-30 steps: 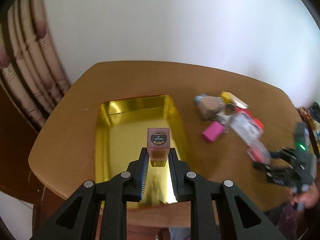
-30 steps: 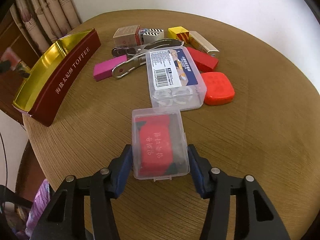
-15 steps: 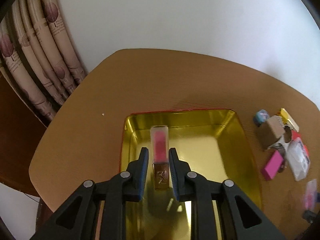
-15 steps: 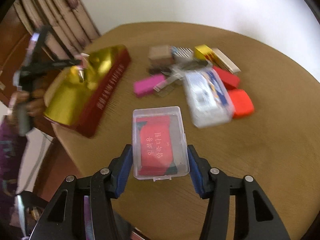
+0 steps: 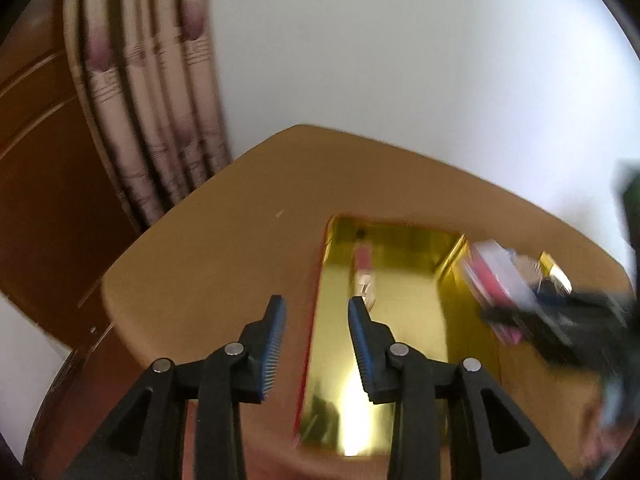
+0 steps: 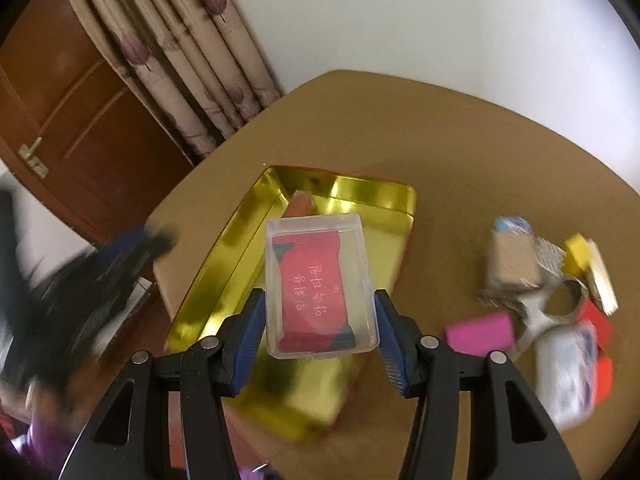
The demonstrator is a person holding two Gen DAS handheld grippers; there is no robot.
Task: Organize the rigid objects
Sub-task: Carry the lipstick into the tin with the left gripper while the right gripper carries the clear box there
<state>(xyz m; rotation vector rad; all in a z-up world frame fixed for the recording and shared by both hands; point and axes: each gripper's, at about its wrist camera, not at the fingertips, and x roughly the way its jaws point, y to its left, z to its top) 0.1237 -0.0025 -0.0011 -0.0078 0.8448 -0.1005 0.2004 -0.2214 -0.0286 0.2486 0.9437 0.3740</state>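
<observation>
A gold tray [image 5: 400, 360] with red outer walls lies on the round wooden table [image 5: 224, 248]. A slim pink-and-clear box [image 5: 362, 268] lies inside it near its far left wall. My left gripper [image 5: 316, 308] is open and empty, above the tray's left edge. My right gripper [image 6: 320, 304] is shut on a clear plastic case [image 6: 320, 284] with a red packet inside, held above the gold tray [image 6: 360, 196]. The right gripper with its case also shows, blurred, in the left wrist view [image 5: 504, 280].
A cluster of small things lies on the table right of the tray: a pink block [image 6: 480, 334], a cardboard box [image 6: 514, 262], a metal hole punch [image 6: 548, 312], a yellow block [image 6: 578, 252], red pieces [image 6: 598, 320], a white labelled case [image 6: 568, 372]. Curtain [image 6: 192, 60] and door [image 6: 72, 120] stand behind.
My left gripper let go of the slim pink box in the tray, opened and drew back to the left. My right gripper carried the clear case leftward over the tray.
</observation>
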